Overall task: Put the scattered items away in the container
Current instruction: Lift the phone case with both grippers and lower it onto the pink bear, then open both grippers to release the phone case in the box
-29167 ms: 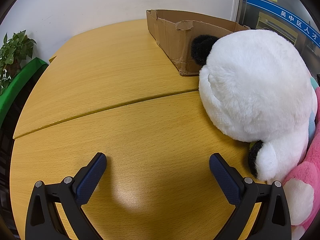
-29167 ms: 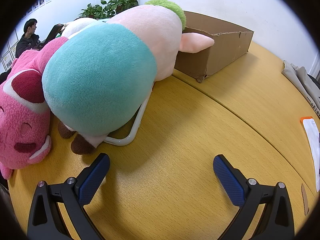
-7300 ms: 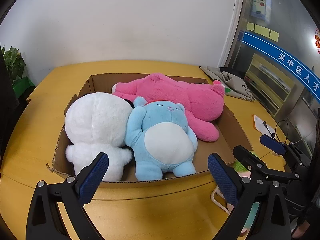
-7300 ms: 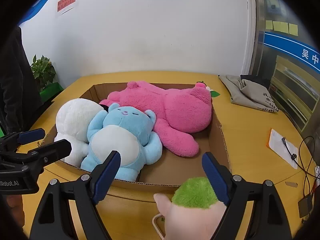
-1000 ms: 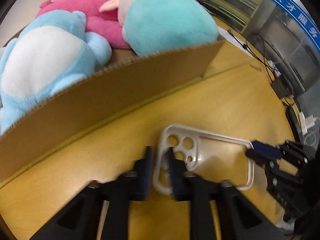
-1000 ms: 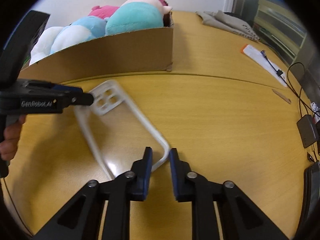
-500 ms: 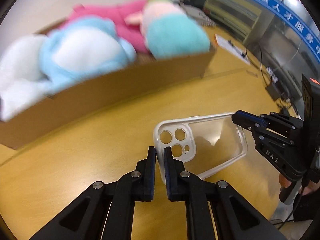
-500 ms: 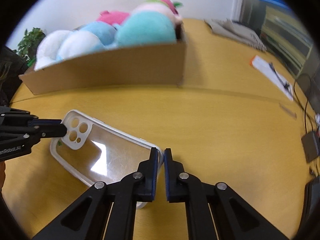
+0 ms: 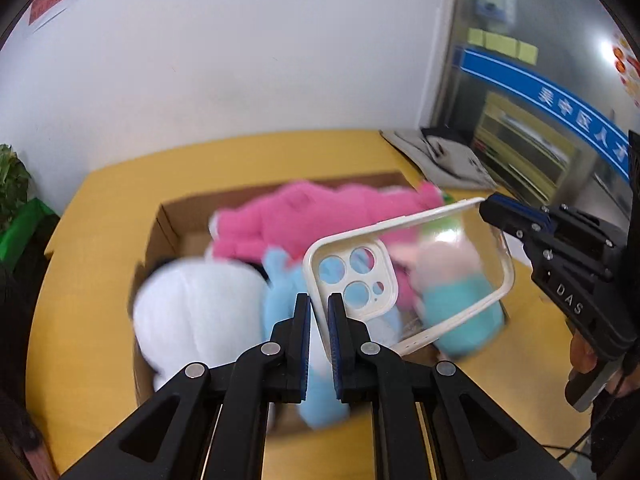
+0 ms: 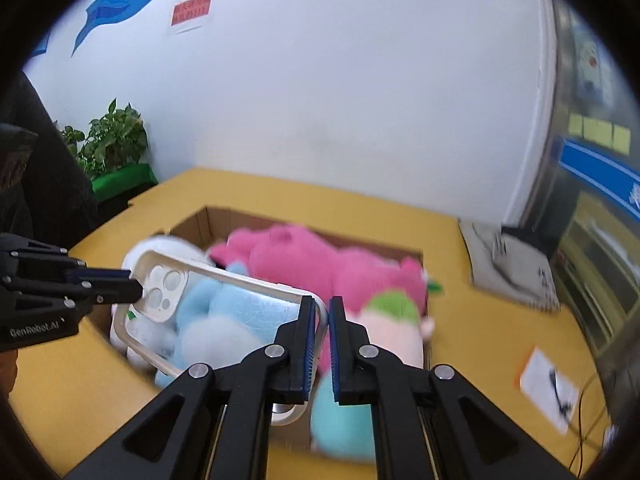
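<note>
Left gripper point(image 9: 319, 312) pinches the camera-cutout end of the clear, white-rimmed phone case point(image 9: 404, 276); right gripper point(image 10: 323, 320) is clamped on its opposite end. The case hangs tilted above the brown cardboard box point(image 10: 200, 220) packed with fuzzy pink point(image 10: 320, 260), pale blue point(image 10: 216, 320) and white point(image 9: 200, 312) plush toys. A second ago the case lay flat on the yellow wooden table point(image 10: 480, 280); now it's lifted clear.

We note motion blur over the toys point(image 9: 280, 236) and box point(image 10: 208, 220); the red sign's point(image 10: 191, 10) text is unreadable.
</note>
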Motion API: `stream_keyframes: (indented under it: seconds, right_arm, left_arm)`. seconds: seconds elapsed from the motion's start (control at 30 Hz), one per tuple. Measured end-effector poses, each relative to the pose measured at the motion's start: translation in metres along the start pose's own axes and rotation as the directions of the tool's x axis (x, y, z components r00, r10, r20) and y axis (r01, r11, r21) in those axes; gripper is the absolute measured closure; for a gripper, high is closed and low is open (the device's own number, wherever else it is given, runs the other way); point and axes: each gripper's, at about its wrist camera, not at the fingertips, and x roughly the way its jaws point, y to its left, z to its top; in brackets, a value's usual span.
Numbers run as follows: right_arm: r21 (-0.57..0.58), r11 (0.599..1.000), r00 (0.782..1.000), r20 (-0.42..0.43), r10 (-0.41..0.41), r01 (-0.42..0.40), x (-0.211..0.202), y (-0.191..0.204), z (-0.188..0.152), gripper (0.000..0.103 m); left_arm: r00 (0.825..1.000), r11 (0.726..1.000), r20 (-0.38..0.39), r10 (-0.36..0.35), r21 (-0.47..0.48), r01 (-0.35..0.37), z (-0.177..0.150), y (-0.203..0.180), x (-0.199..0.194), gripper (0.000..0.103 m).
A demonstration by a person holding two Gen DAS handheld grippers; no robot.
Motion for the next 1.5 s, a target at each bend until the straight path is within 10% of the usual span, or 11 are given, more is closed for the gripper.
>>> stream_keyframes:
  seconds: [0.2,0.47,0.6,0.7,0.77,1.03,1.5]
  right_arm:
    - [0.004,1.000,0.999,-0.034,-0.020,0.021,0.082,-0.001,0.038,0.096]
    - [0.062,0.997,0.968,-0.249,-0.036,0.052,0.190,-0.003,-0.009,0.096]
    - [0.041,0.998,0.978,-0.206,-0.040,0.050,0.170,-0.001,-0.004,0.078]
    - [0.060,0.995,0.981,-0.182,-0.063,0.075,0.148,-0.006,-0.002,0.022]
    - [0.090,0.993,0.986,-0.156,-0.061,0.076,0.123,-0.010,-0.003,0.022]
    - [0.128,0.990,0.992,-0.117,-0.044,0.059,0.030,0.012,-0.038,0.022]
    - [0.168,0.979,0.992,-0.084,-0.099,0.112,-0.040,0.035,-0.077,0.022]
  left_arm:
    - [0.999,0.998,-0.036,-0.006,-0.060,0.004,0.039,0.041,0.076,0.095]
    - [0.990,0.993,-0.141,0.013,-0.110,-0.029,0.024,0.053,0.156,0.095]
    - [0.990,0.991,-0.137,0.037,-0.121,-0.054,0.022,0.054,0.146,0.077]
    - [0.992,0.986,-0.073,0.099,-0.128,-0.107,0.019,0.050,0.118,0.021]
    - [0.989,0.981,0.012,0.145,-0.133,-0.142,0.015,0.046,0.087,0.006]
    - [0.973,0.983,0.173,0.155,-0.125,-0.134,-0.032,0.011,-0.015,0.000]
    - [0.979,0.986,0.169,0.113,-0.140,-0.090,-0.108,-0.026,-0.077,0.000]
